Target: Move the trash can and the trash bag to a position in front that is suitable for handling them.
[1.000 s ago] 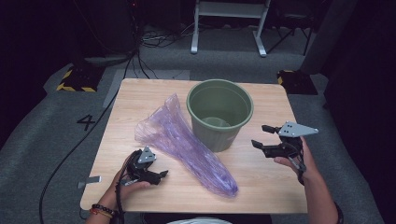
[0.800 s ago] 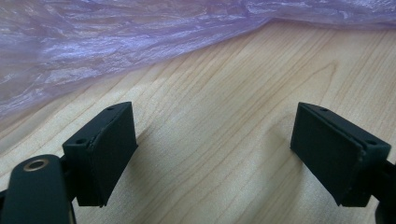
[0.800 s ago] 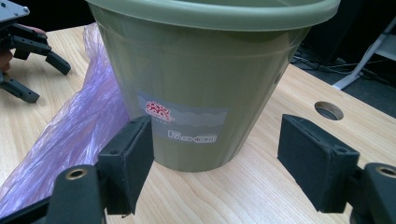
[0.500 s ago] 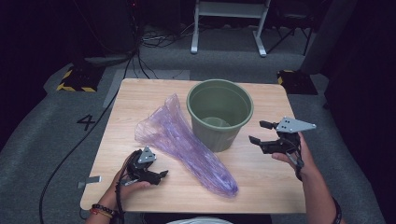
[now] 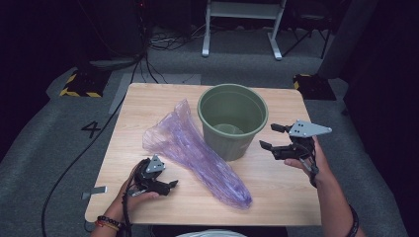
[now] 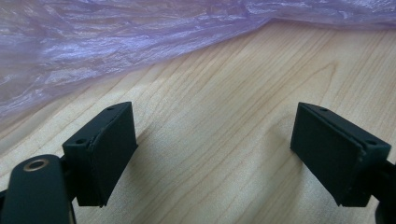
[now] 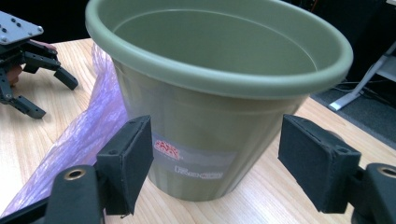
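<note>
One green bucket (image 5: 232, 121) stands far on the counter (image 5: 148, 98), one purple bag (image 5: 197, 153) touching it. Bare wood lies near right. Both the left hand-held gripper (image 5: 165, 185) and the right hand-held gripper (image 5: 272, 137) gape wide, empty.

A green plastic pot (image 5: 232, 121) stands upright and empty on the tabletop (image 5: 148, 106). Touching its side, a crumpled translucent purple bag (image 5: 197, 153) lies flat, stretched diagonally.
</note>
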Tool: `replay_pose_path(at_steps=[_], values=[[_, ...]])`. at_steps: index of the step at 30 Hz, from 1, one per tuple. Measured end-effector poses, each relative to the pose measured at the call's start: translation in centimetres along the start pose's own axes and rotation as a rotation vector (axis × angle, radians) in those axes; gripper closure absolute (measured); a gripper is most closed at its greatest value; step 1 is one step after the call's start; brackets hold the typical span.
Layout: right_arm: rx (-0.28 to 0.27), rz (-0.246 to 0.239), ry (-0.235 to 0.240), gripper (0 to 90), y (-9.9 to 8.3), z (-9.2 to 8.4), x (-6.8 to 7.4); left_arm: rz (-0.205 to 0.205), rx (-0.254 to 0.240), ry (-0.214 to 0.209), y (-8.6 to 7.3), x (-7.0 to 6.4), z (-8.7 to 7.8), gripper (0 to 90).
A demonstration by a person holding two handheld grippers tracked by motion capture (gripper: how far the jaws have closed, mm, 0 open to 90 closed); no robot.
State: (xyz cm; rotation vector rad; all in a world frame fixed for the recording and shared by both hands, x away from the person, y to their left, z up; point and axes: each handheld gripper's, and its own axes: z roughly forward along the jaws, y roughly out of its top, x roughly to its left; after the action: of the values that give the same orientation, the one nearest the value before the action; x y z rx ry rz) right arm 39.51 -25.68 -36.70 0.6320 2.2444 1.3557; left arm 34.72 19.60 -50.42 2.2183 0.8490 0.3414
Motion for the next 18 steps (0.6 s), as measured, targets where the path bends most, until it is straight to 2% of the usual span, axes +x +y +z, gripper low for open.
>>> replay_pose_path(at_steps=[12,18], values=[[-0.011,-0.039,0.011,26.3,1.5,0.1,0.8,0.0,0.0,0.0,0.0,0.0,0.0,14.0],[-0.003,-0.083,0.011,26.3,2.9,0.4,1.3,0.001,0.0,0.0,0.0,0.0,0.0,14.0]])
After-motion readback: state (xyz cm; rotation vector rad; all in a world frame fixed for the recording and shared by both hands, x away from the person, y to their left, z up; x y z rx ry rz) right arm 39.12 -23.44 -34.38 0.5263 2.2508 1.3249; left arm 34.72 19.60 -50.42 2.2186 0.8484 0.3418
